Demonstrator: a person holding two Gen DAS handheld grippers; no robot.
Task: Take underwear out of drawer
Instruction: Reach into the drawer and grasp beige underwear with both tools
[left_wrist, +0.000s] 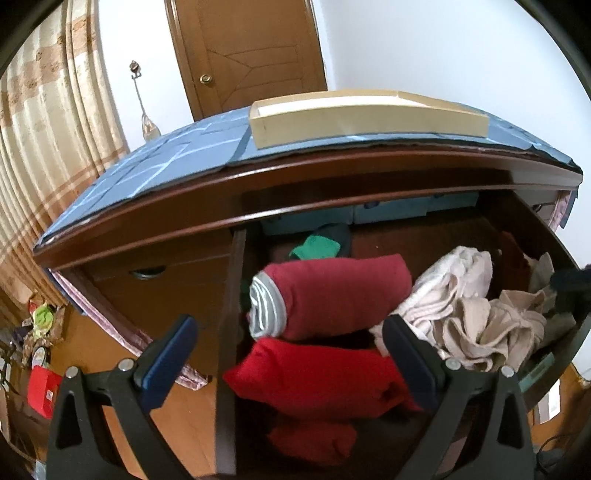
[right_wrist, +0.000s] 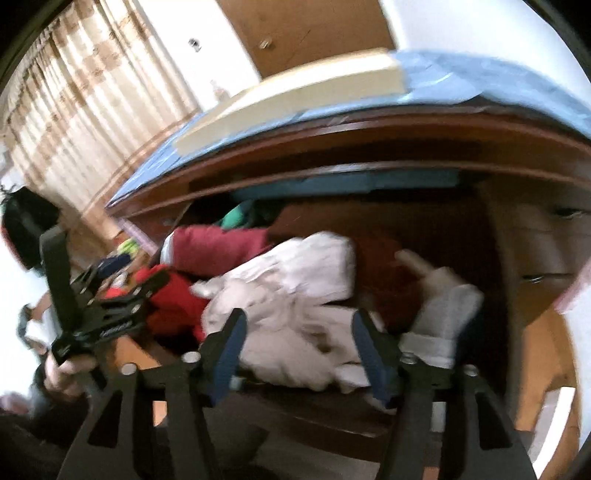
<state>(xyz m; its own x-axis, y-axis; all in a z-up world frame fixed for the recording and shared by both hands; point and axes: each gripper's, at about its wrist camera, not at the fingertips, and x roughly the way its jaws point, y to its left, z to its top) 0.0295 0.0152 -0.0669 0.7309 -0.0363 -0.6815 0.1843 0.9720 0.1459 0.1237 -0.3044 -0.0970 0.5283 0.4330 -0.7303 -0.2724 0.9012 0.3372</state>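
While both claws stand wide and empty over the drawer | step: you're reaching, left gripper around the bright red roll, right gripper over the pale bundle, blurred, probably untouched | next: lower, close on one garment.

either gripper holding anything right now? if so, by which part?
Nothing held. The left gripper is open above the rolled red garments; the right gripper is open over the crumpled beige cloth pile in the wooden drawer.

Desk: dark wood, top covered in blue sheeting; one shallow cream tray on the sheeting. Open drawer below: rolled maroon garment, red garments, green cloth, crumpled beige cloths.
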